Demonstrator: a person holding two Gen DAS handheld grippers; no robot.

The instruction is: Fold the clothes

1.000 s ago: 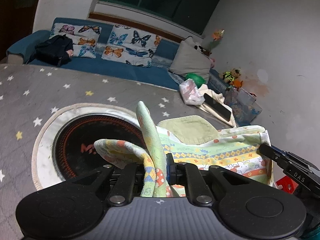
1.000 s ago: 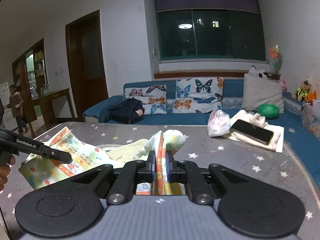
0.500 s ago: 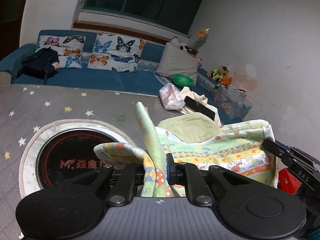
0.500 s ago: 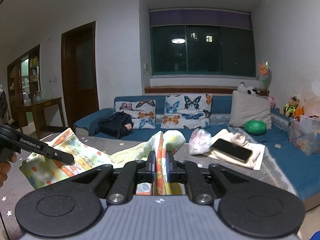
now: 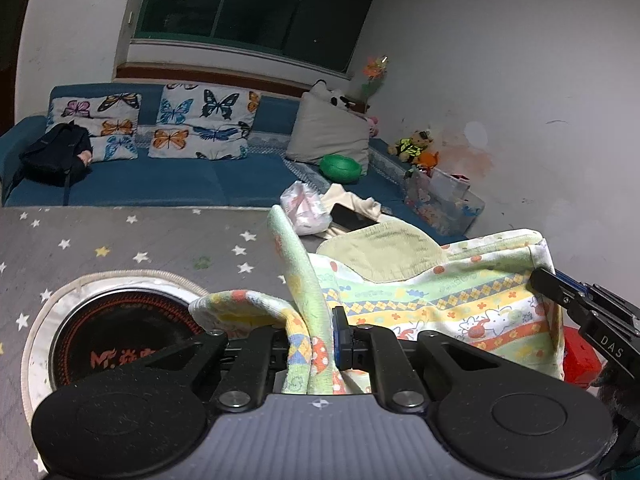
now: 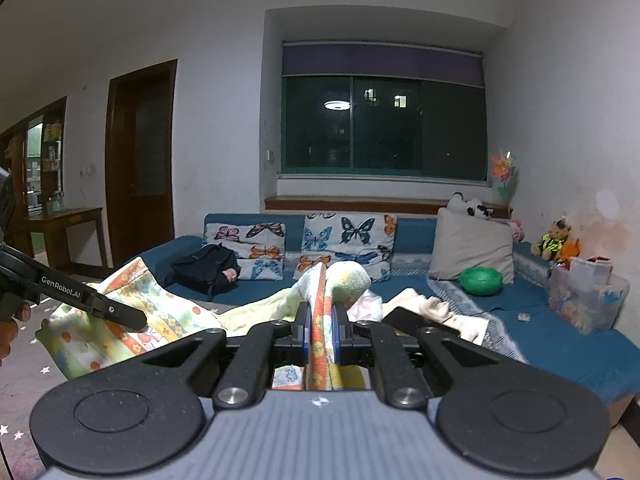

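Observation:
A small pastel patterned garment (image 5: 440, 304) with a green lining hangs stretched between my two grippers, above the grey star-print table cover (image 5: 120, 248). My left gripper (image 5: 316, 340) is shut on one bunched corner of it. My right gripper (image 6: 320, 320) is shut on the opposite corner; it also shows at the right edge of the left wrist view (image 5: 552, 288). In the right wrist view the garment (image 6: 132, 320) spreads to the left, where the left gripper's finger (image 6: 100, 308) pinches it.
A round black induction plate (image 5: 112, 332) sits in the table below the garment. At the table's far edge lie a plastic bag (image 5: 304, 208) and a phone (image 5: 352, 218) on cloth. A blue sofa (image 5: 160, 180) with butterfly cushions and a black backpack (image 5: 52, 152) stands behind.
Both grippers have risen and tilted upward with the garment held taut between them; more of the wall and window shows, and less of the table.

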